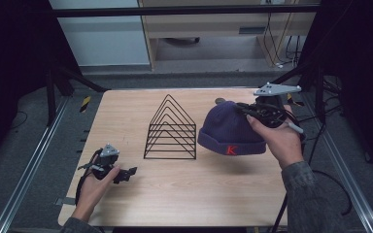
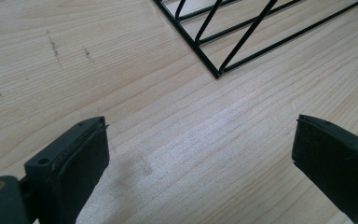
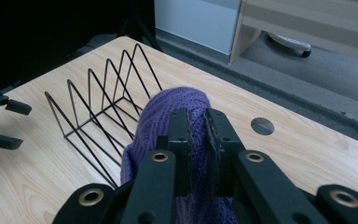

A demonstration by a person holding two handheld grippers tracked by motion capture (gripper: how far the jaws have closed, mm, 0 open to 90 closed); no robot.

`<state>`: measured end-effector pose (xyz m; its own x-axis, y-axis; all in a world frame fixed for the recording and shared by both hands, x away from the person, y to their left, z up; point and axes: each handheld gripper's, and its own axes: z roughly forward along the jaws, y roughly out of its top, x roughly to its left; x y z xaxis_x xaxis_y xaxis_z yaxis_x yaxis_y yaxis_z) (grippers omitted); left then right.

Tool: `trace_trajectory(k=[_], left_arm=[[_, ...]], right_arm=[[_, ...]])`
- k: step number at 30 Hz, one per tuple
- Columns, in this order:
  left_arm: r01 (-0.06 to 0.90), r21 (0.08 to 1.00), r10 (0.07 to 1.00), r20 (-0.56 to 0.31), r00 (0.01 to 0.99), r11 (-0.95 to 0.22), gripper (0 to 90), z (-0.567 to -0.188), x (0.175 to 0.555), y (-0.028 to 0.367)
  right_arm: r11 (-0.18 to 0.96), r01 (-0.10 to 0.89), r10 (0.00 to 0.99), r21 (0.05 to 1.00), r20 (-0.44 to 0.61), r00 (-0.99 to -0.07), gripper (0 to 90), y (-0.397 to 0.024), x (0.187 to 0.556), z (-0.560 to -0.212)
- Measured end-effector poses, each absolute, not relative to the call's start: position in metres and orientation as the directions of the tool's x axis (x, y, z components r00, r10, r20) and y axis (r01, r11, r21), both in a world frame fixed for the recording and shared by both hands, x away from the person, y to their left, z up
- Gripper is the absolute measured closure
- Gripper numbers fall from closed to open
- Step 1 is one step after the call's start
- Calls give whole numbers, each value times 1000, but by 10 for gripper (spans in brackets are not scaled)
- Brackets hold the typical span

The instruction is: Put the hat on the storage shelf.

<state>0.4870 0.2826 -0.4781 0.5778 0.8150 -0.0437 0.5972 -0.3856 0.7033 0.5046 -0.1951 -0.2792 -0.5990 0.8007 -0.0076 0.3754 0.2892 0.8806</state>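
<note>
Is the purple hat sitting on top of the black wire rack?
No, the hat hangs beside the rack, pinched in the right gripper.

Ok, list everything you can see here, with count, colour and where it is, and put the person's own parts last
Knit hat: one, purple with a red K on the cuff, held up over the table's right half.
Wire rack: one, black, triangular dividers, standing mid-table left of the hat.
Table: one, light wood, with a round hole near its far edge.
Cabinet: one, pale wood, on the floor beyond the table.
Left claw: one, black, jaws wide apart, low over bare table near the rack's corner.
Right claw: one, black, pinching the hat's knit.
Hands: two, left hand, right hand.
</note>
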Motion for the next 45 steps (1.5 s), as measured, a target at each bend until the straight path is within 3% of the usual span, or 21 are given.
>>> trace_trajectory(k=[11, 19, 27, 45], left_arm=[[569, 749, 831, -45, 554, -339, 44, -465, 484, 286], [480, 834, 829, -50, 557, -272, 46, -414, 486, 286], [416, 851, 803, 12, 596, -321, 62, -362, 499, 273], [384, 884, 759, -54, 649, -266, 74, -318, 534, 243]], right_arm=[[287, 364, 798, 886, -11, -603, 817, -192, 507, -267], [272, 346, 801, 898, -12, -599, 817, -184, 516, -240], [260, 303, 791, 917, -22, -611, 817, -166, 530, -213], [239, 248, 766, 939, -26, -642, 818, -121, 551, -176]])
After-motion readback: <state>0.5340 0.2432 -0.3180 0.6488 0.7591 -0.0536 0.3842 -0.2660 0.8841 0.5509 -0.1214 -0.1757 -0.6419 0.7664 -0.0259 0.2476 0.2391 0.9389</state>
